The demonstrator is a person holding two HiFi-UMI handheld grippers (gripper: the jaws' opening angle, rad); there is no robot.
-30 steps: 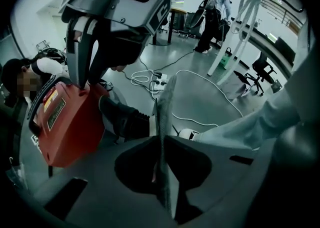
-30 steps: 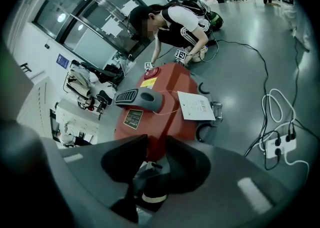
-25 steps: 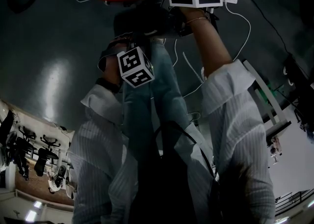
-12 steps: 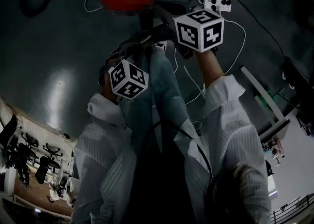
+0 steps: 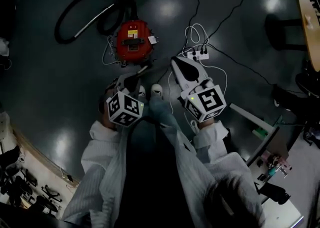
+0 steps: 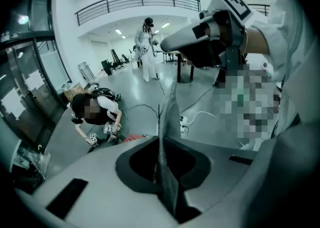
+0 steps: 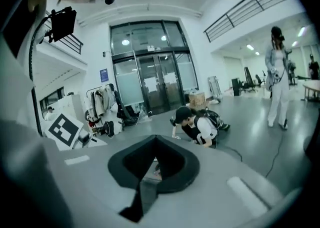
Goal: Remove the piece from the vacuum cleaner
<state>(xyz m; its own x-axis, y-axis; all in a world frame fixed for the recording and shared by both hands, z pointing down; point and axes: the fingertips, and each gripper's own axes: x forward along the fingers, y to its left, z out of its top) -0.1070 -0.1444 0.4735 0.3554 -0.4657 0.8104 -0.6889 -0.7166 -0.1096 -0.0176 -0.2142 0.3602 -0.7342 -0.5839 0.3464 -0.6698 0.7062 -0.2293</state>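
Below, the red vacuum (image 5: 134,42) is seen standing on the floor (image 5: 60,82), just ahead of both grippers and touched by neither. The left gripper (image 6: 166,122) is held closed, and the right gripper (image 7: 150,177) likewise.

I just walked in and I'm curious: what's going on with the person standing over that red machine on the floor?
A person stands over a red vacuum cleaner on the floor, holding a two-jaw gripper in each hand. The left gripper and the right gripper are both shut and held up away from the vacuum, with nothing visible between their jaws. The vacuum's hose lies looped beside it. A second person crouches on its far side.
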